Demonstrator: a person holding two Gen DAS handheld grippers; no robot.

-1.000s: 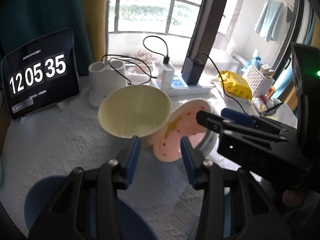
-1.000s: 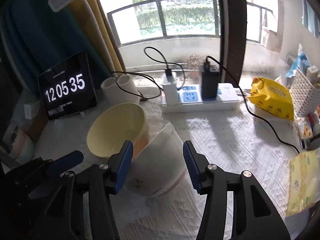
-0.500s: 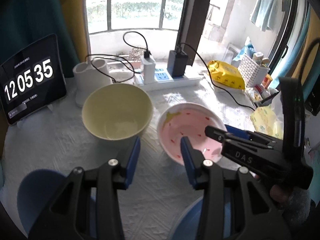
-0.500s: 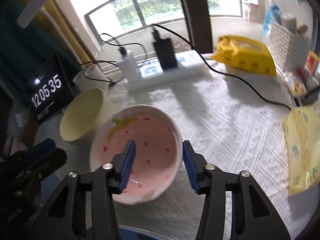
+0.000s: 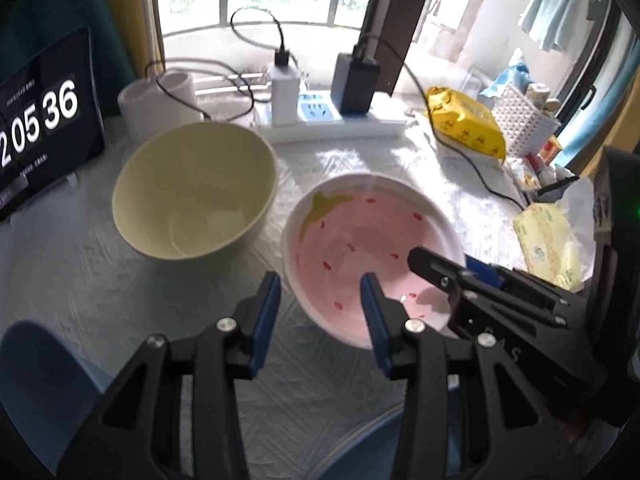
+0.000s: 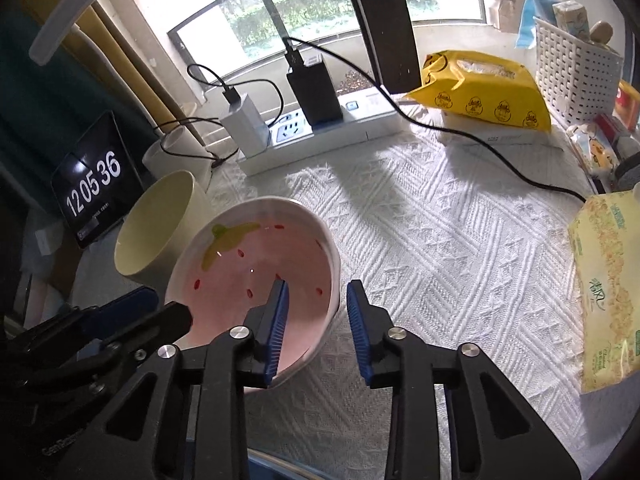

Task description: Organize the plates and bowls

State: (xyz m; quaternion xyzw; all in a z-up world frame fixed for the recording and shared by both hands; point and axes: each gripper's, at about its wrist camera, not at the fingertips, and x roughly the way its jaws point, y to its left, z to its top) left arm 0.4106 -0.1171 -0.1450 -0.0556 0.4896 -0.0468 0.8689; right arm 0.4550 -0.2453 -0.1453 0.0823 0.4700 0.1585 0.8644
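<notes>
Pink bowl [image 6: 256,280] with red flecks and a yellow-green mark sits upright on the white textured cloth of the bench [image 6: 460,240], near-centre. Right gripper [image 6: 316,312] straddles its right rim, fingers apart, one inside the bowl, one outside; not clamped. Left gripper [image 5: 320,300] hovers at the bowl's near-left rim, fingers apart, holding nothing. Cream bowl [image 5: 192,188] stands just left of the pink one, slightly farther back; whether they touch is unclear. Blue plates [image 5: 36,360] show at the near edge. Farther back: power strip [image 6: 320,132] with chargers, clock tablet [image 6: 96,184] far left, yellow wipes pack [image 6: 480,92] far right.
</notes>
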